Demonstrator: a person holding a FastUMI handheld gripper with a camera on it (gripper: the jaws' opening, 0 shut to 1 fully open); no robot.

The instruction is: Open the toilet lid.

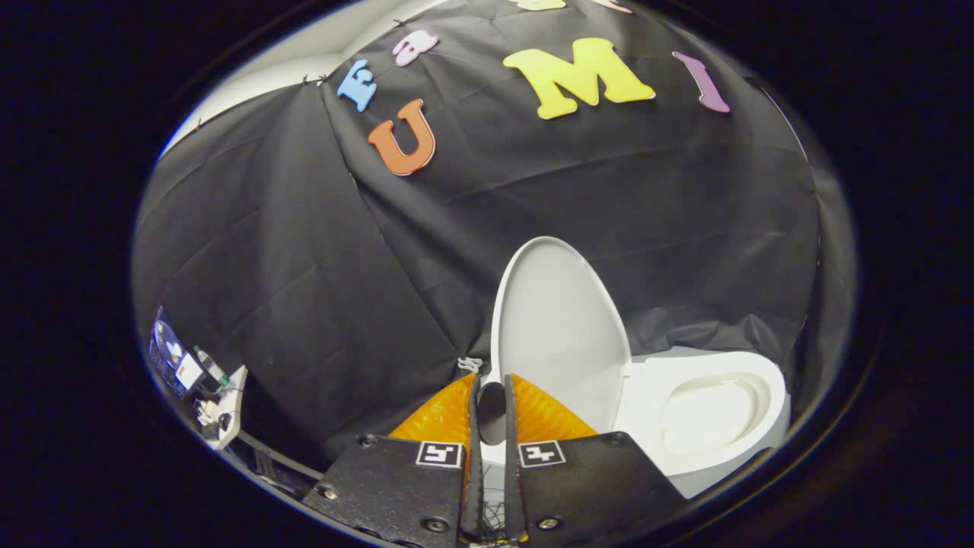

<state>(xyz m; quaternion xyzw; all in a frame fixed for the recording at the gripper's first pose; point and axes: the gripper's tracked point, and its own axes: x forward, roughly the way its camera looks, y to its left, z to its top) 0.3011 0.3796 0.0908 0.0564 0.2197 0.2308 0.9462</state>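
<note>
The white toilet lid (559,335) stands raised, swung well away from the seat (708,415) and the bowl (715,472) beside it. My gripper (491,384) is at the lid's rim. The two fingers (533,415) are drawn close together with only a narrow slot between them, and the lid's edge runs down into that slot. White rim shows again lower in the gap, with a dark patch above it. Both fingers appear to press on the rim.
Black cloth wall hangs close behind the toilet and wraps round both sides. A small white stand (228,415) with bottles and cables sits far off beside the fingers, low against the cloth.
</note>
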